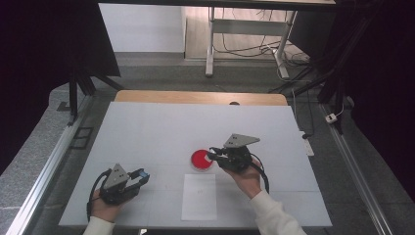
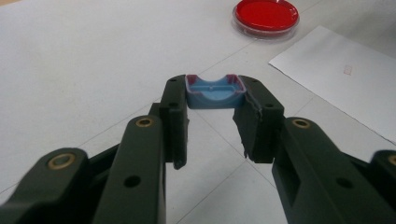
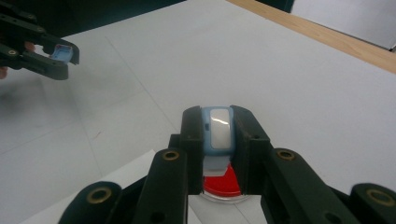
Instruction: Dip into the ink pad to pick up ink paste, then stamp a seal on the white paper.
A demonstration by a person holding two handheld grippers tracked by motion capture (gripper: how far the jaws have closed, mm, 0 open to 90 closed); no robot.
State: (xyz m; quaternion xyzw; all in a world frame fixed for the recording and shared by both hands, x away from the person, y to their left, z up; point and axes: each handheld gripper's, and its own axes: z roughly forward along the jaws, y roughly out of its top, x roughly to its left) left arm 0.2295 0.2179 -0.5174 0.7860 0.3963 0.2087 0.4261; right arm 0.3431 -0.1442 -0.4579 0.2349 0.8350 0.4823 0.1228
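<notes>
Closest to the person's edge of the table lies a white sheet of paper (image 1: 199, 197), flat on the white tabletop (image 1: 147, 132) between the two forearms. To its left, the left hand (image 1: 105, 205) carries the left gripper (image 1: 142, 175) low above the table, and in the left gripper view its jaws are clamped on a small blue cap (image 2: 215, 92) with a dished, hollow inside and a dark red edge, pinched right at the tips. A little farther in and to the right, the right hand (image 1: 247, 178) holds the right gripper (image 1: 213, 155) tilted toward the middle of the table. In the right gripper view its jaws grip a pale blue piece with a white face (image 3: 218, 128), held upright between the pads, directly above a round dish of red material (image 1: 201, 160). The dish sits on the tabletop just beyond the paper's far edge, near it; whether the blue piece touches the dish I can't make out. Beyond the white surface runs the table's wooden far edge (image 1: 195, 97), then grey floor (image 1: 195, 78) and a desk frame with trailing cables.
</notes>
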